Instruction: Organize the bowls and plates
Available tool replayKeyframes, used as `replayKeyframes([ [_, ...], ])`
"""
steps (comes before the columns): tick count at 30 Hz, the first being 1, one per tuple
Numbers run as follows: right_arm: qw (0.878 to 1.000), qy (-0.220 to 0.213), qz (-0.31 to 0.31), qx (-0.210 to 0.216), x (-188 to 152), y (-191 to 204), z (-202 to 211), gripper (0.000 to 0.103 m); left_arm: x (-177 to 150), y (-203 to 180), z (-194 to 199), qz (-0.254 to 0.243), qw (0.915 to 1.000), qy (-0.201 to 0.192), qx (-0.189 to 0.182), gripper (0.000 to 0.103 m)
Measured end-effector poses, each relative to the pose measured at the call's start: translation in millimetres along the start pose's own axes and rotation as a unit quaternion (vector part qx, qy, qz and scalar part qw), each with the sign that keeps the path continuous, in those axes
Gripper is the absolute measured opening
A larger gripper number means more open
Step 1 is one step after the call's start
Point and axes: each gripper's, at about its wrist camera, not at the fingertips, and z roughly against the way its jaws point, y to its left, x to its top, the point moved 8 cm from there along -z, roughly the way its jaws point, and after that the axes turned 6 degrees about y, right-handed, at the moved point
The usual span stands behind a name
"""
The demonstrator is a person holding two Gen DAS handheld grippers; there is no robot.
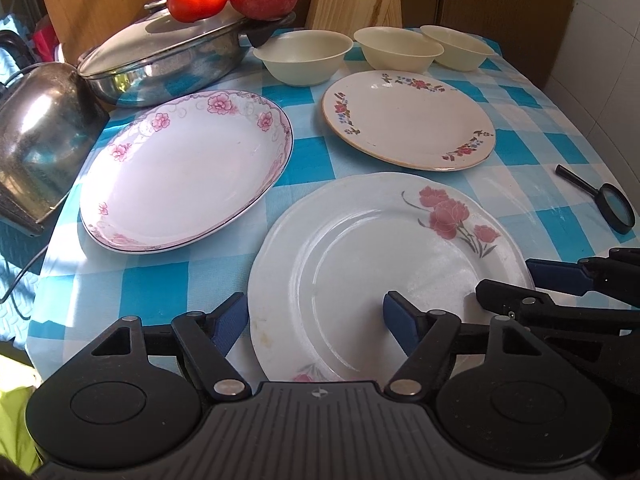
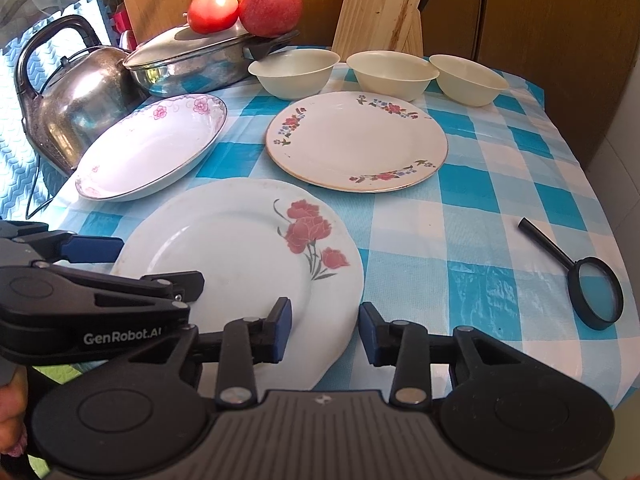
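Checked blue-and-white tablecloth (image 2: 480,200) for a work surface, in full sun. Found three plates lying apart on it and three cream bowls (image 1: 304,56) in a row at the back, with no stacking done yet. Judged the step in hand to be the first pick-up, of the carnation plate (image 2: 240,248) nearest the front edge. Saw the left gripper (image 1: 316,316) released and spread wide, straddling that plate's near-left rim with one pad off the plate and one over it. Saw the right gripper (image 2: 324,328) likewise unclenched but narrower, astride the near-right rim, not pressing so far as could be told. Held nothing in either. Called next for closing on the rim from both sides, lifting level, and carrying toward the pink-bordered plate (image 1: 184,168) or the floral-rimmed plate (image 1: 408,120), clear of the magnifying glass (image 2: 592,292).
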Motion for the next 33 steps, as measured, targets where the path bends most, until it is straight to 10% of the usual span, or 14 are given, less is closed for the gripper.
replayKeyframes([
  [20, 0.999, -0.018, -0.016, -0.044, 17.6, -32.8, 4.3, 0.033, 25.0, -4.4, 9.7, -0.010, 0.9993, -0.023, -0.026, 0.076],
  [33, 0.996, -0.033, -0.074, -0.045, 70.4, -76.3, -5.0, 0.033, 103.1, -13.8, -16.2, 0.005, 0.9992, -0.025, -0.031, 0.084],
])
